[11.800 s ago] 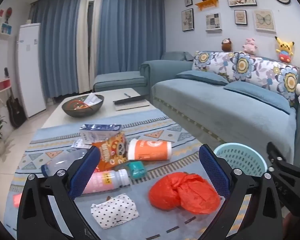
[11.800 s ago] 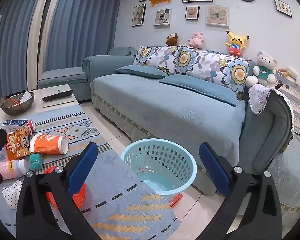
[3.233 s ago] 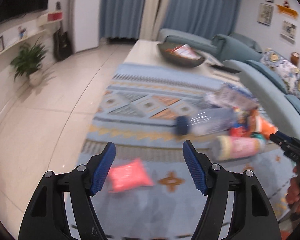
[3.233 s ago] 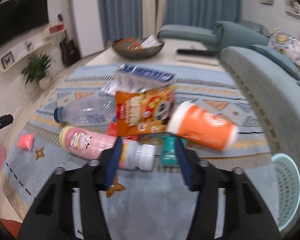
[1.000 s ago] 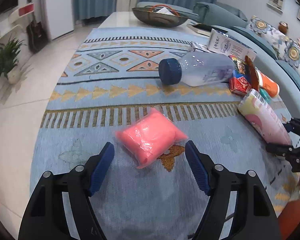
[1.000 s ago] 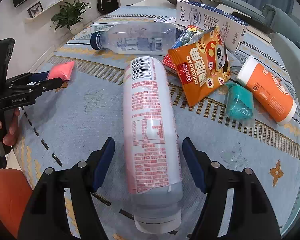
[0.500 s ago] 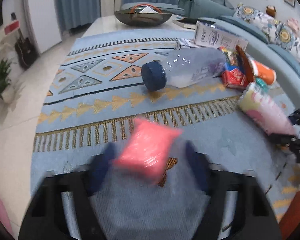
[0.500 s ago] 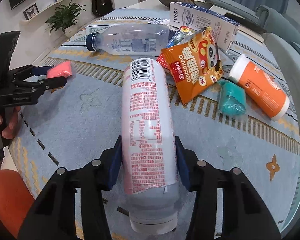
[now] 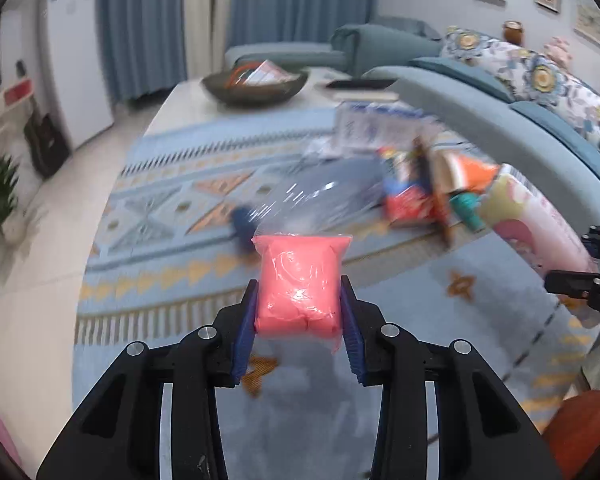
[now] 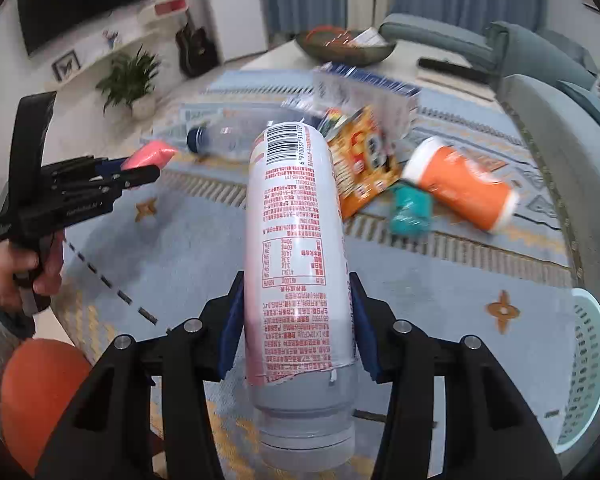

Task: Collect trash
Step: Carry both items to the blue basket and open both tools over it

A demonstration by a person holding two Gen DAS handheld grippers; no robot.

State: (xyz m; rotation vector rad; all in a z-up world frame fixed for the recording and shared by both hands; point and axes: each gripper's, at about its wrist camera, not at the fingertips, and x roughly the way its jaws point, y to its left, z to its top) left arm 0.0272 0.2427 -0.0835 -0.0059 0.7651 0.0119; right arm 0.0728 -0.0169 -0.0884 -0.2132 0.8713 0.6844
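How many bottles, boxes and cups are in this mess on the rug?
Bottles: 2, the labelled bottle and the clear bottle.
Boxes: 1, the blue-and-white carton.
Cups: 1, the orange cup.
Total: 4.

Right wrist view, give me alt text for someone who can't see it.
The right tongs grip a white bottle with red print above a blue rug strewn with trash. At left, the left tongs hold a pink packet.

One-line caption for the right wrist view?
Right gripper clamps a white red-printed bottle above the blue patterned rug.
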